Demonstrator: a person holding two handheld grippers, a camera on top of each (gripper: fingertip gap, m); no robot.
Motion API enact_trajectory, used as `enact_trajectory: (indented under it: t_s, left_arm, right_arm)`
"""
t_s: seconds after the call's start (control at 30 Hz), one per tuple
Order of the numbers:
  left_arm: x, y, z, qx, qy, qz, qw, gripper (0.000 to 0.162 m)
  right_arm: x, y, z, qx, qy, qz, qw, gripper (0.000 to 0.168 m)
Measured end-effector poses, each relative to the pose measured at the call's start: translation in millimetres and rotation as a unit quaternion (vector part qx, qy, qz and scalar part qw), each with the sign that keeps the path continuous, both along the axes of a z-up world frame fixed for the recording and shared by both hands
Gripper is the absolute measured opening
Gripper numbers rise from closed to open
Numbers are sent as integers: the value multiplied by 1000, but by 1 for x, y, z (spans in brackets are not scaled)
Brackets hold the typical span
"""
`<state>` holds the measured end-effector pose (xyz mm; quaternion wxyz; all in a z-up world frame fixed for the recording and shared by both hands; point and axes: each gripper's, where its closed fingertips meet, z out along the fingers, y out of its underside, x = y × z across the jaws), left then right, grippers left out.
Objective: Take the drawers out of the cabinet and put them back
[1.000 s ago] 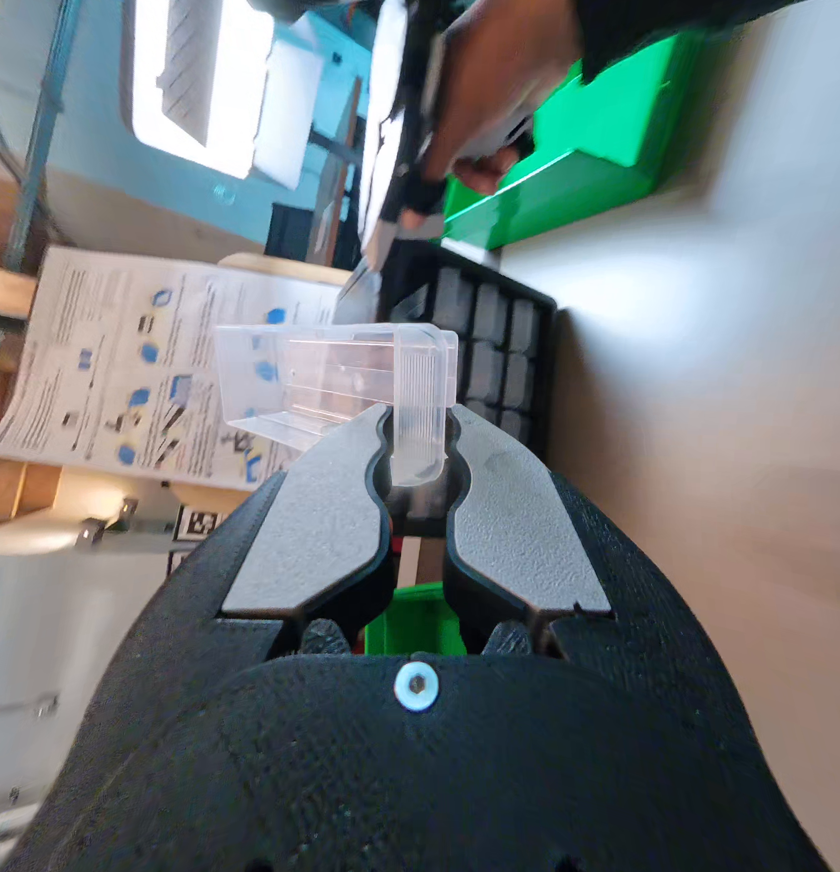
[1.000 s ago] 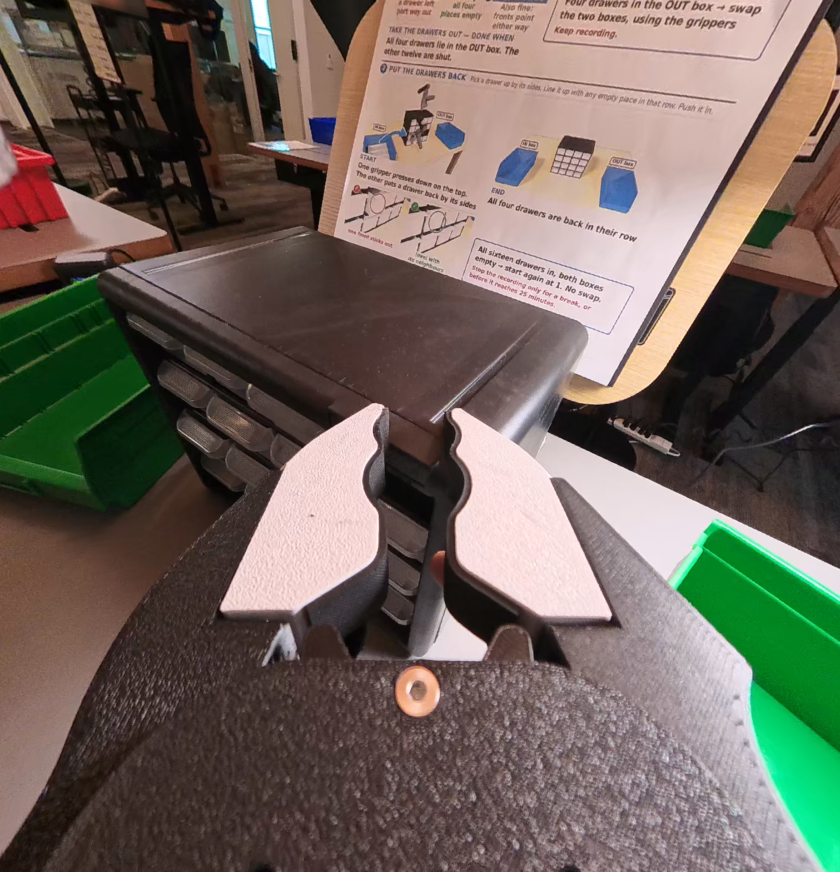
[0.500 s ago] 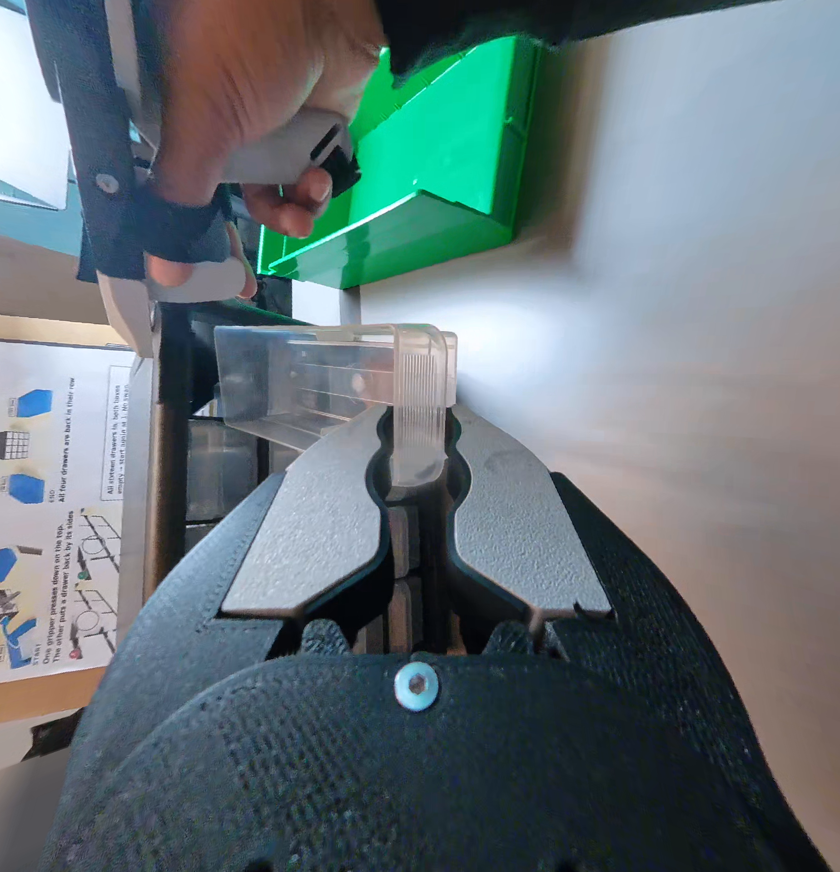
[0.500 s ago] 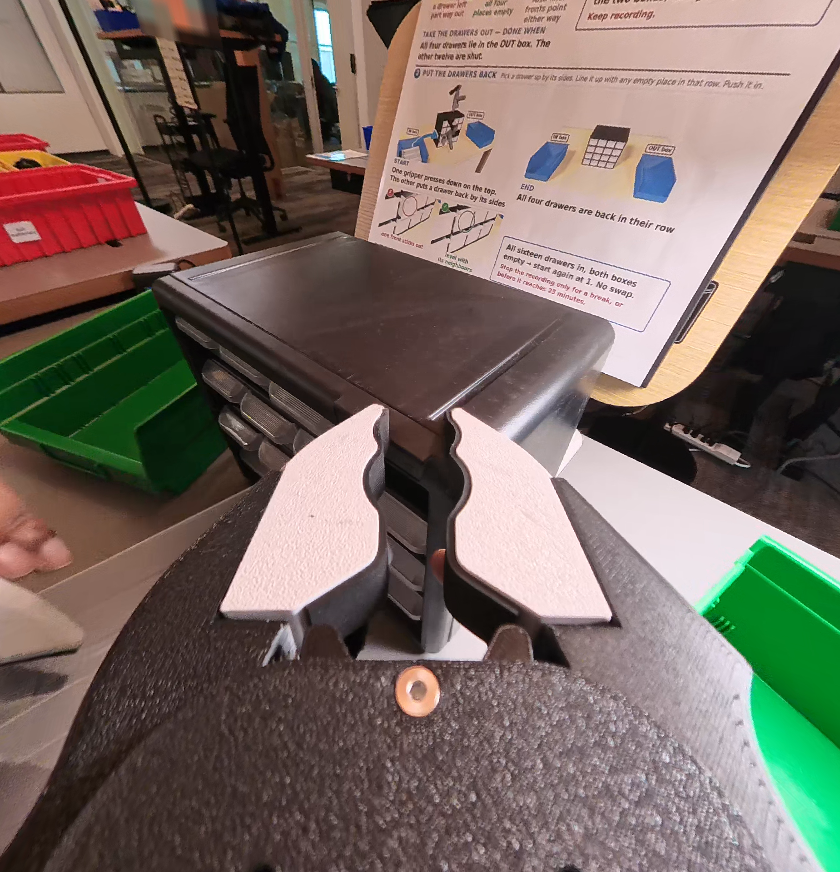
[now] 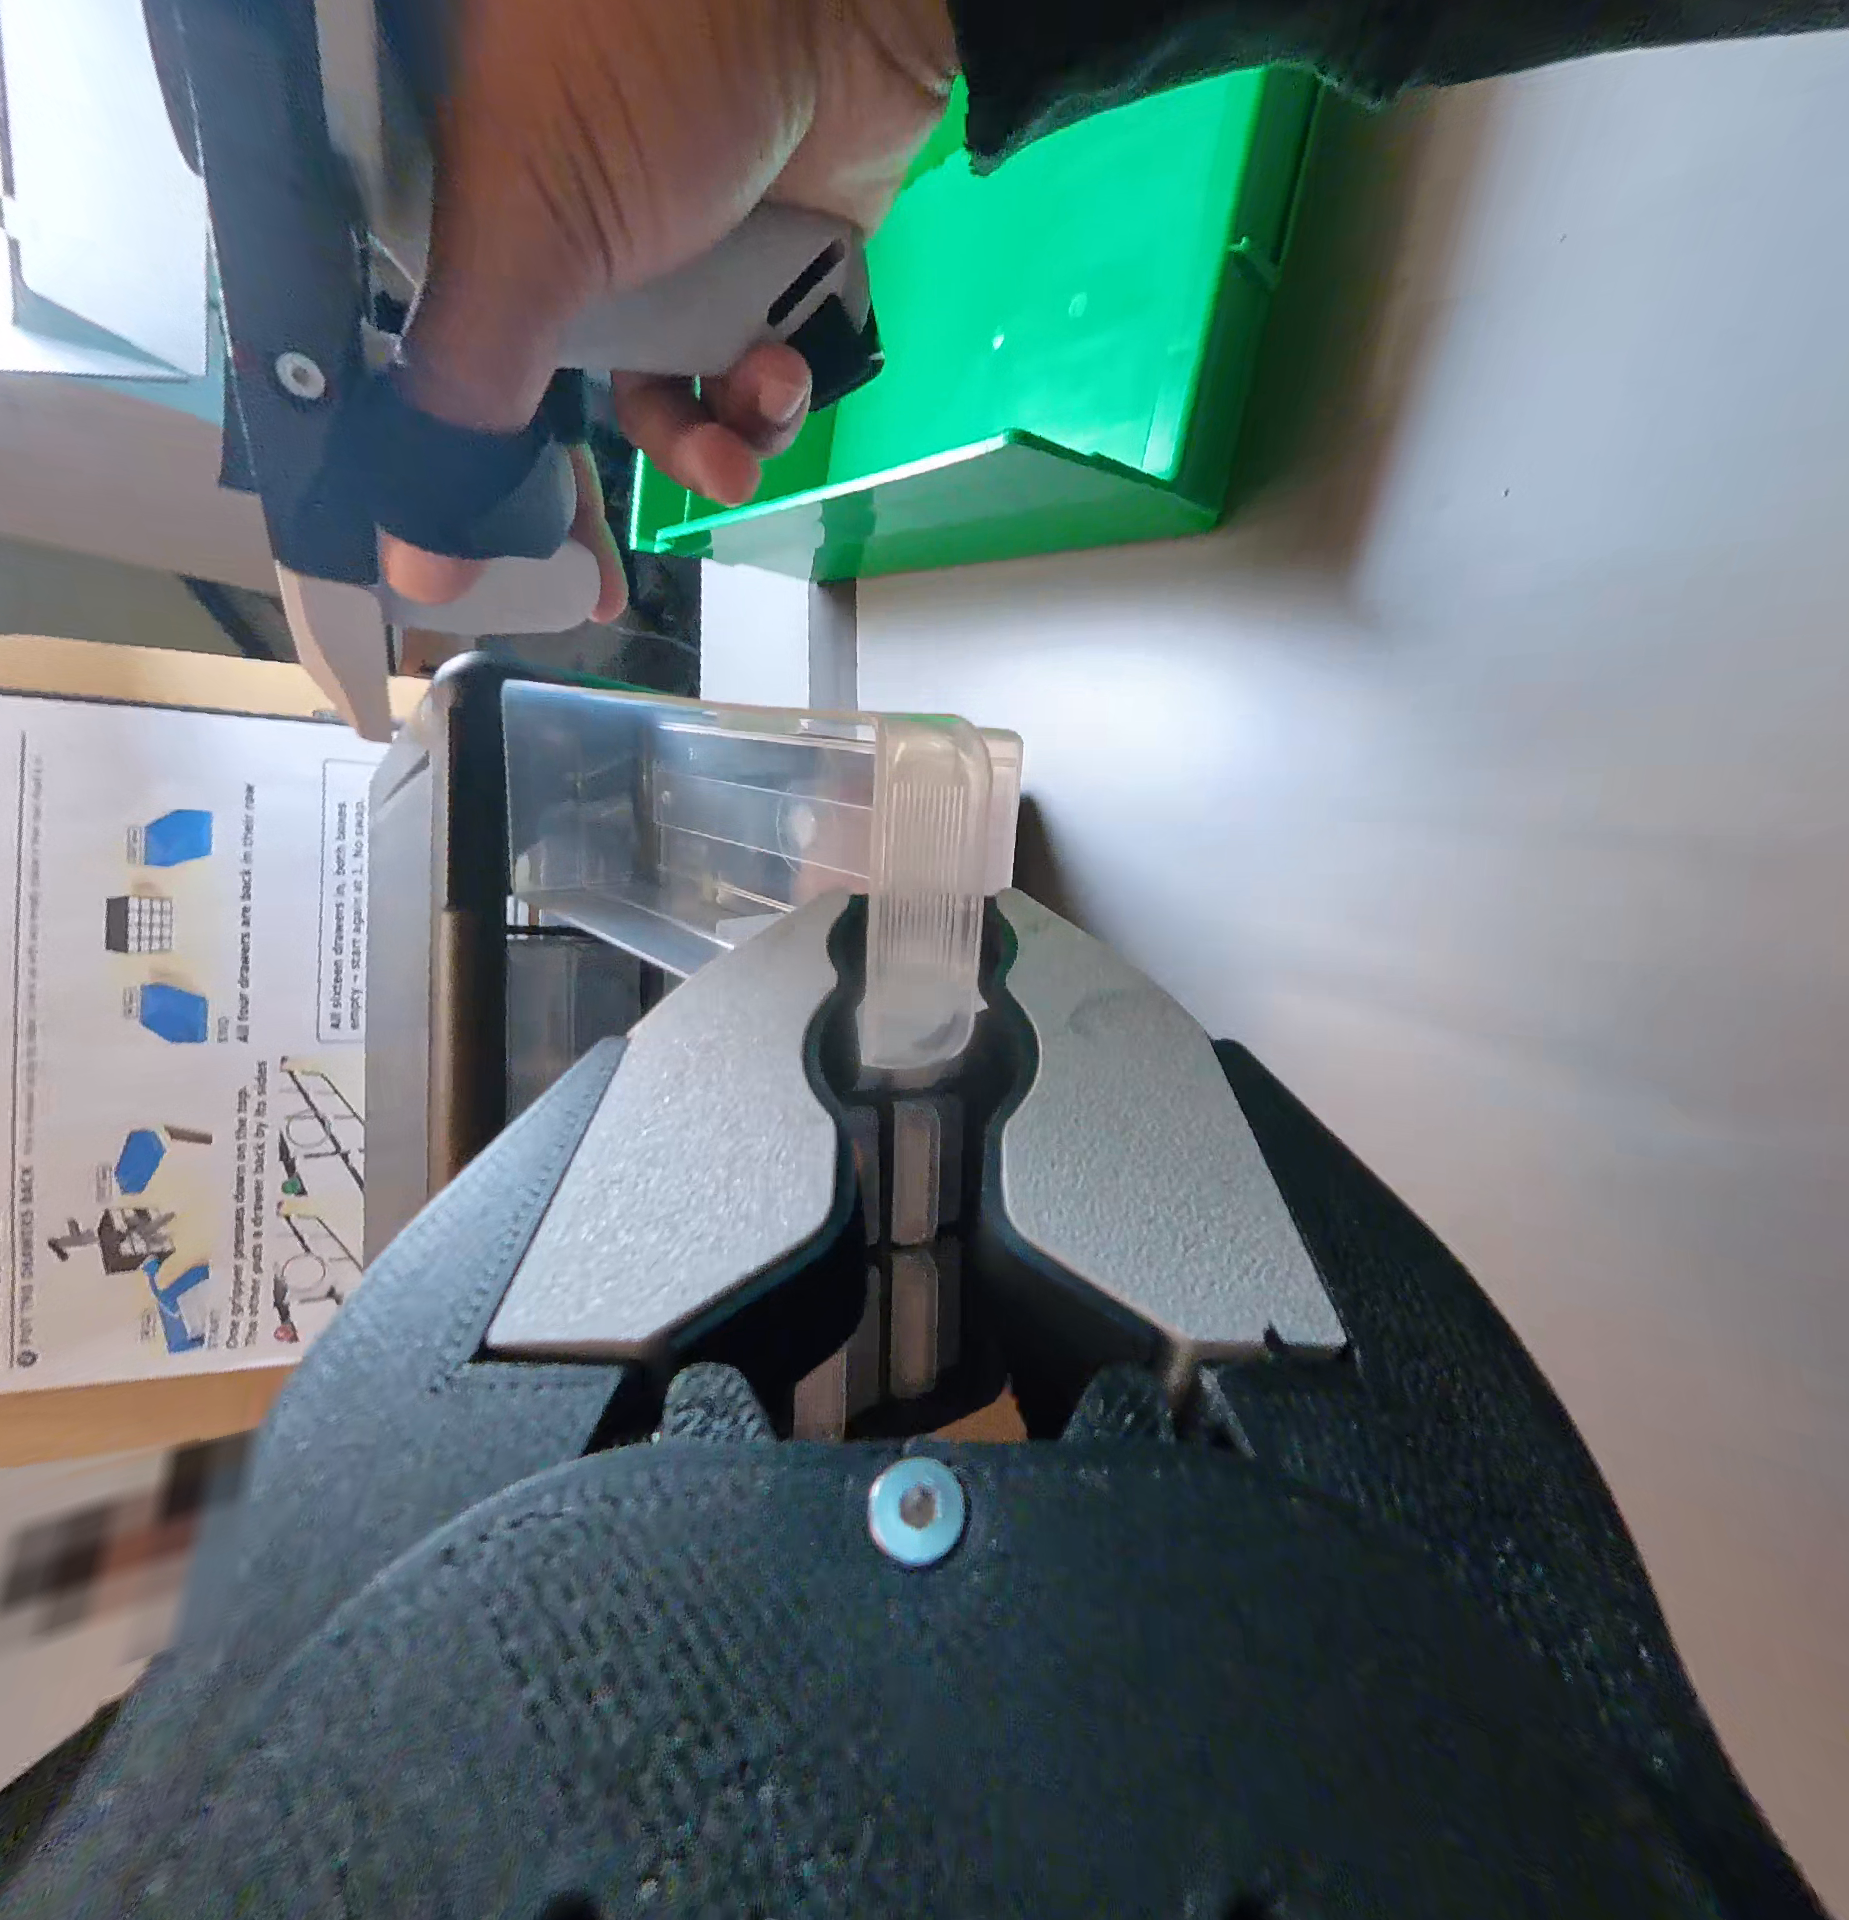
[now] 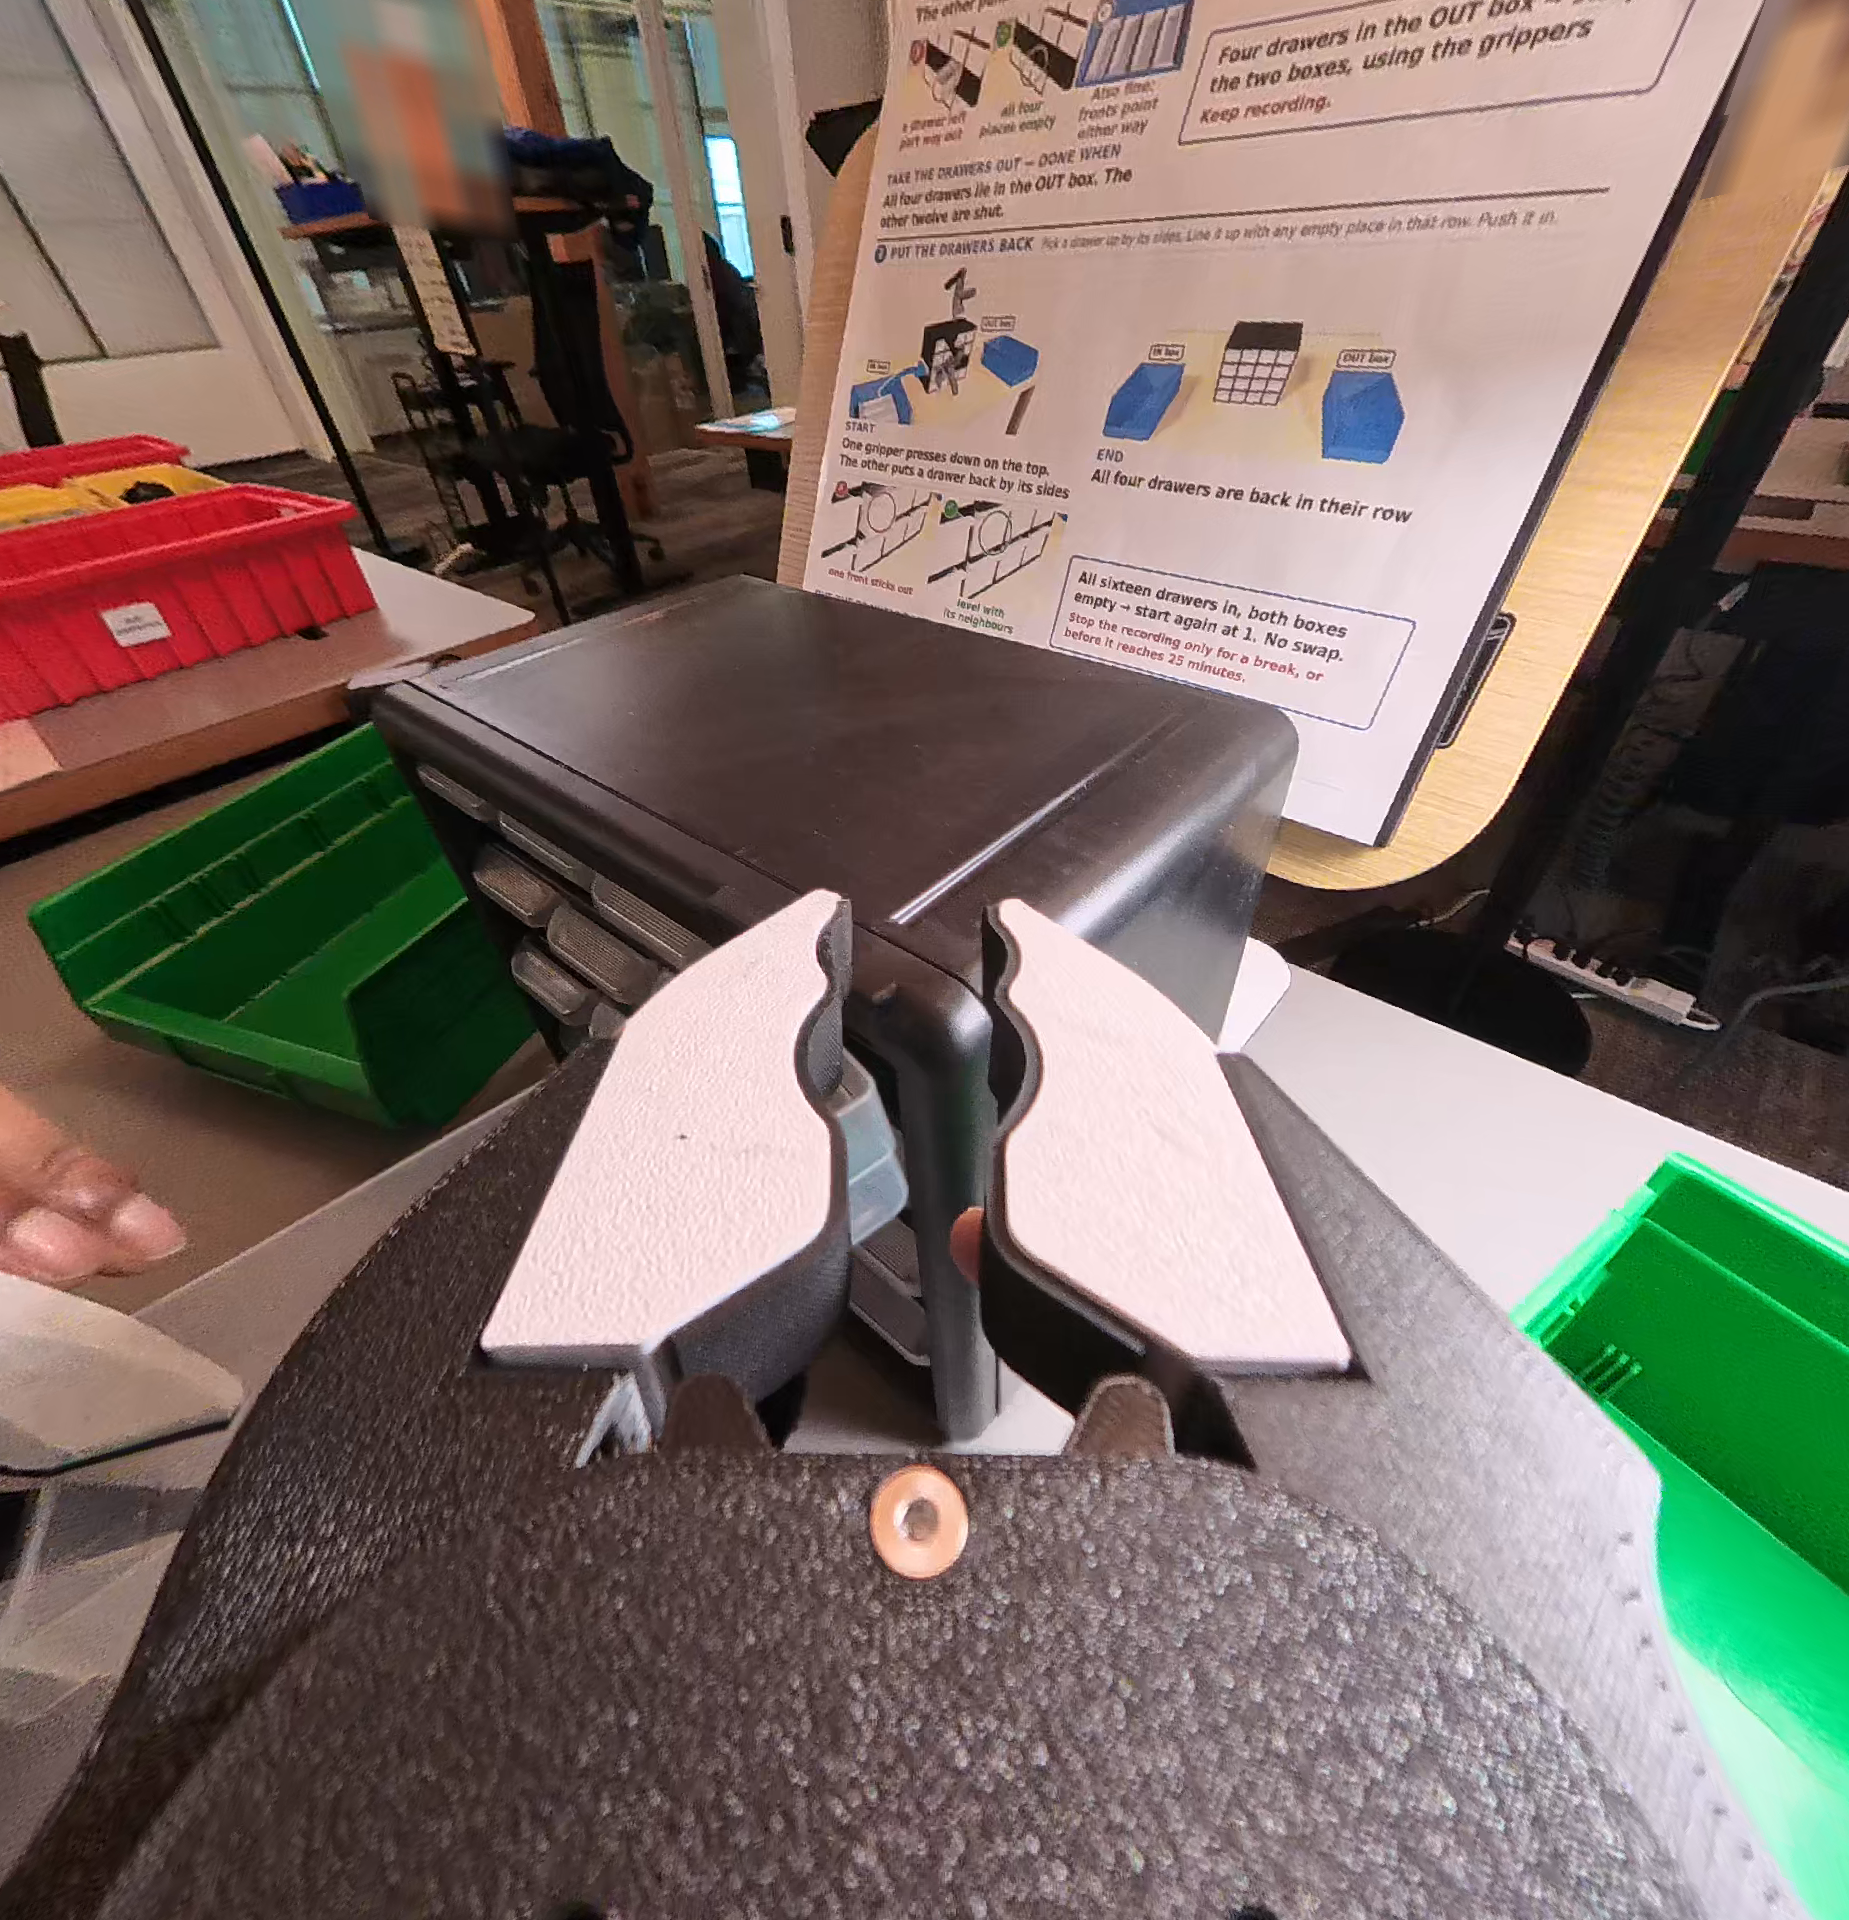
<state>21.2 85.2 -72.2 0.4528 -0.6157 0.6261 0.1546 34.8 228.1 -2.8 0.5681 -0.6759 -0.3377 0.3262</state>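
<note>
Two grippers showed. Left gripper (image 5: pixel 915 935) was closed on the ribbed handle of a clear drawer (image 5: pixel 754 821), whose far end sat at the cabinet (image 5: pixel 468 914) opening ahead of the fingers. Right gripper (image 6: pixel 915 997) stood slightly parted and empty, fingertips at the cabinet's (image 6: pixel 847 748) top front corner. Green bins (image 6: pixel 276 935) lay either side.

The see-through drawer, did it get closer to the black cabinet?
Yes. The clear drawer, clamped in the left gripper, has come right up to the cabinet, its far end now at the cabinet's front.
</note>
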Motion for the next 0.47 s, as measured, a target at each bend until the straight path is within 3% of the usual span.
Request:
enact_trajectory:
  t_s: [0.03,0.17,0.47]
  left_arm:
    - [0,0,0,-1,-1,9,1000,20]
    - [-1,-2,0,-7,-4,42,999,20]
    - [12,13,-4,-10,4,43,999,20]
  right_arm:
    - [1,1,-1,0,-4,-2,1000,23]
    - [4,1,-1,0,-3,-5,1000,23]
    - [11,1,5,0,15,-6,1000,23]
